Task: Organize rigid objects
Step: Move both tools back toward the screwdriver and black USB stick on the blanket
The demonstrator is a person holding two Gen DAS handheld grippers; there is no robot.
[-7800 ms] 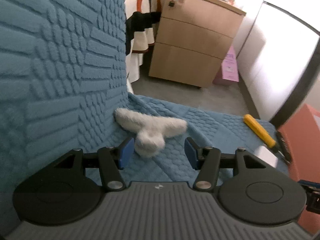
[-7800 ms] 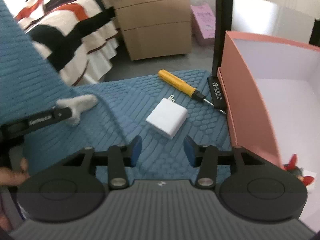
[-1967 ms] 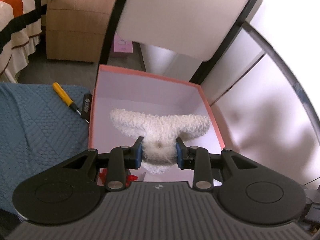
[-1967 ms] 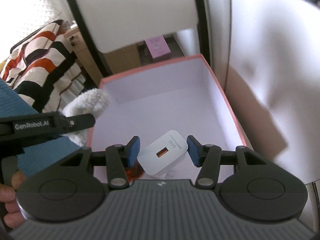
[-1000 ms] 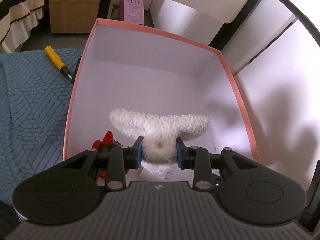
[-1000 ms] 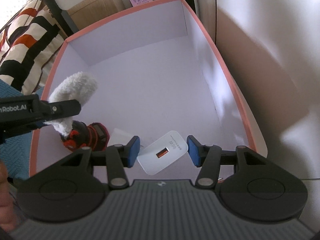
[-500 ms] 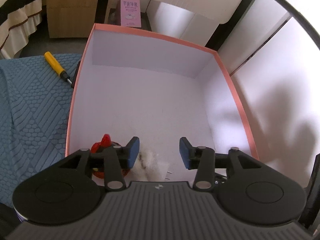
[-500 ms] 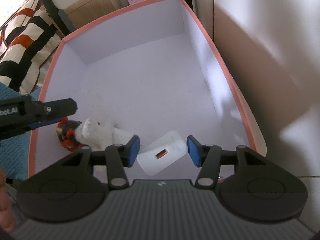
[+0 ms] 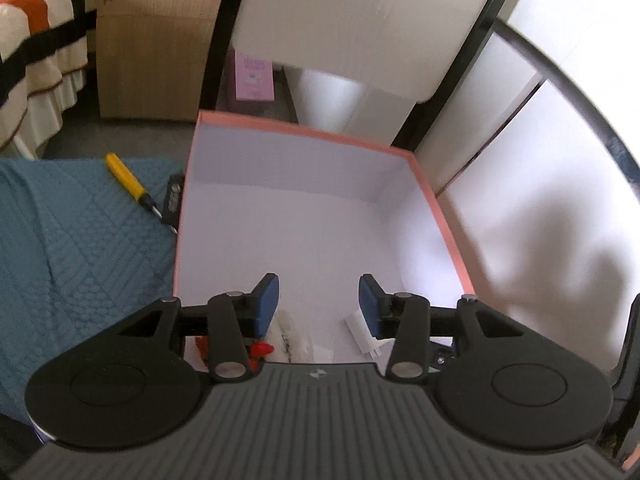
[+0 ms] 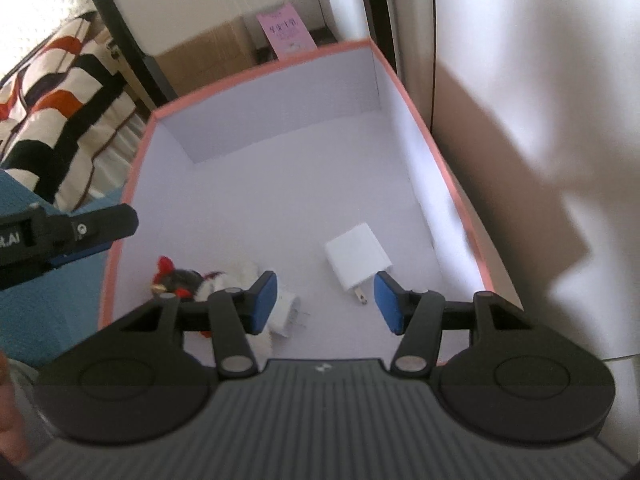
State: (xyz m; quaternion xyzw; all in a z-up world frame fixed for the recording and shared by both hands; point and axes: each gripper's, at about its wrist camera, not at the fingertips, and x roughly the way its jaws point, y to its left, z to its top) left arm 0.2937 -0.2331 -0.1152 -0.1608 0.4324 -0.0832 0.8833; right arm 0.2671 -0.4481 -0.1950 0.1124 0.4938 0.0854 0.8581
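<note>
Right wrist view: the right gripper [image 10: 325, 300] hangs over the near end of the pink box [image 10: 432, 136], jaws spread wide with nothing between them. On the box floor just beyond the blue pads lies the white charger [image 10: 356, 261], prongs pointing toward the camera, free of both fingers. To its left lie a second white plug [image 10: 285, 312], the white fluffy item [image 10: 248, 270] and a black-and-red toy [image 10: 176, 278], bunched together near the left wall. Left wrist view: the left gripper [image 9: 319, 303] is likewise wide open and empty above the box [image 9: 440, 216]; the fluffy item [image 9: 294, 338] and part of the charger [image 9: 360, 330] show below its fingers, with red parts of the toy [image 9: 262, 349] beside the left finger. Outside the box, on the blue quilted surface [image 9: 80, 240], a yellow-handled screwdriver [image 9: 127, 179] rests with its tip near a black stick-shaped object [image 9: 174, 200] that lies against the box's left wall.
</note>
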